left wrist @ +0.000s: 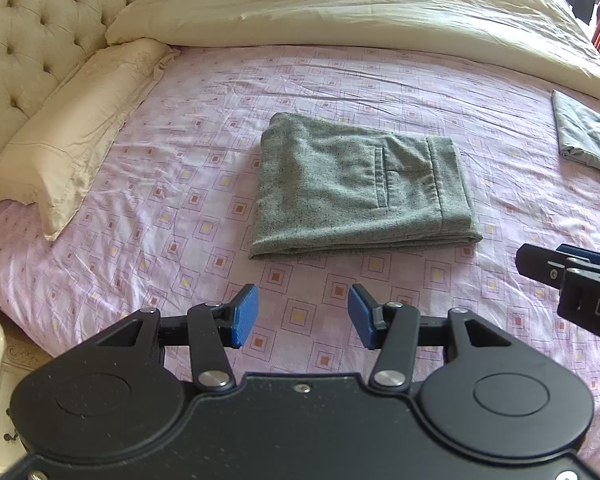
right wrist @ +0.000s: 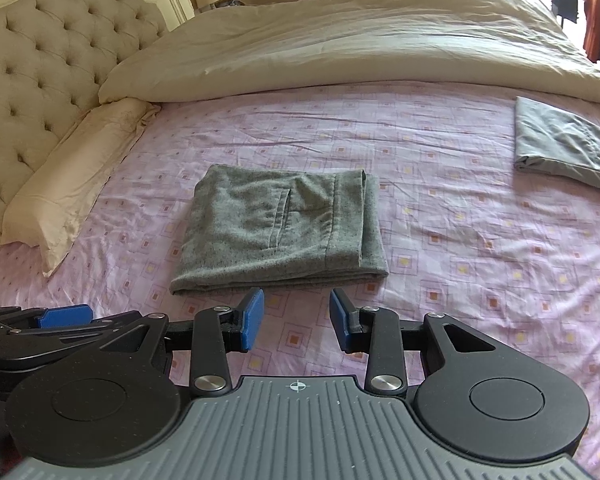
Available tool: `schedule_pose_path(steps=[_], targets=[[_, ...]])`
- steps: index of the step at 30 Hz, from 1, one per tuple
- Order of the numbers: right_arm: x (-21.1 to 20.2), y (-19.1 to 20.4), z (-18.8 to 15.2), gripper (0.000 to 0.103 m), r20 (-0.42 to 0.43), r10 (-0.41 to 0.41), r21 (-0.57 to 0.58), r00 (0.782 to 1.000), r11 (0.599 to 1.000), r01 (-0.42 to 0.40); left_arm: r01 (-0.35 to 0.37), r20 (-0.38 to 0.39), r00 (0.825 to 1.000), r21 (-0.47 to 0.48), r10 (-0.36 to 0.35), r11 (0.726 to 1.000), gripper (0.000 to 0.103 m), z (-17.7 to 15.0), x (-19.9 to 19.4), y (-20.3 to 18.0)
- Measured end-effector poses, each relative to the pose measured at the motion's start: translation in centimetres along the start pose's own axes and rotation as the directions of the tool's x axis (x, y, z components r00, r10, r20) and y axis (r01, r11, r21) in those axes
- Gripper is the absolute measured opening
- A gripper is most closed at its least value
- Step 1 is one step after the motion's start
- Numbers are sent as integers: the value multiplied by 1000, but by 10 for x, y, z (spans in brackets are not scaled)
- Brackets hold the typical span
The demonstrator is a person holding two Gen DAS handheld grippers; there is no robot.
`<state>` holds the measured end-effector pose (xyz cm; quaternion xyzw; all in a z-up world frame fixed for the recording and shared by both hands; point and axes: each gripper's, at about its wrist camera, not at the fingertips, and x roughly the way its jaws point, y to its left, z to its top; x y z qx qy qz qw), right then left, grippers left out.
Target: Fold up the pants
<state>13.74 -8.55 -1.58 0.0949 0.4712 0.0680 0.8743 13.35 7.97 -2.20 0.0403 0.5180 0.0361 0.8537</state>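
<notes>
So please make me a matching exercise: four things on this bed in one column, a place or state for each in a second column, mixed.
1. pants
2. pillow
3. duvet
4. grey cloth

a. folded, far right on the sheet
b. folded, middle of the sheet
c. by the headboard, left
d. heaped along the far side

Pairs: 1-b, 2-c, 3-d, 4-a

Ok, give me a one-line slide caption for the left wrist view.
Folded grey pants lie on the pink bedsheet, with the open, empty left tool just short of them.
</notes>
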Motion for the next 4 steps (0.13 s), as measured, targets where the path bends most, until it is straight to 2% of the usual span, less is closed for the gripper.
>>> schedule_pose_path(steps=[4], targets=[[16,19,5,35,-18,-25,14,1000,1000,25,28,-1,1000,17,-28,999,58,9,16,20]])
